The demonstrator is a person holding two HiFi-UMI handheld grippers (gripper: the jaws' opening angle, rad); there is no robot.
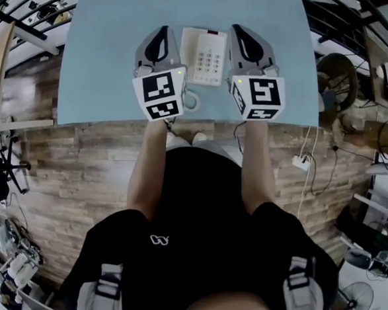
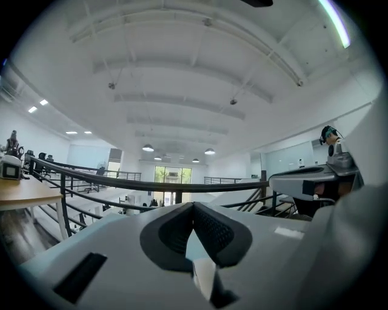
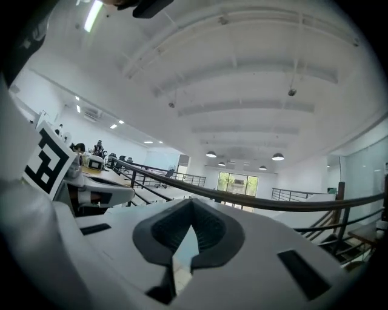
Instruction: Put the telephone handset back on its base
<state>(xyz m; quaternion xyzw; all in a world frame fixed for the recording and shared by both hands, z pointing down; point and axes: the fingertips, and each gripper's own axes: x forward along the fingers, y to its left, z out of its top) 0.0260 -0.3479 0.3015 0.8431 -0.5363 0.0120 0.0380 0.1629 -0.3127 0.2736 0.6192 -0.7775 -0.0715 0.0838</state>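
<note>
Both sets of jaws are pressed together, empty. The white keypad telephone base [image 1: 202, 55] sits on the pale blue table [image 1: 108, 59], long axis twelve-to-six: three o'clock of the left gripper [image 1: 164, 31], nine o'clock of the right gripper [image 1: 236, 29]. The handset can't be picked out separately.

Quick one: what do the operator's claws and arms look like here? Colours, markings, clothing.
The left claw and right claw match: pale grey tapered shells, dark ribbed pads. Each carries a cube of black-and-white square markers with a green light. Black short-sleeved shirt, small white logo; grey shoulder straps.
</note>
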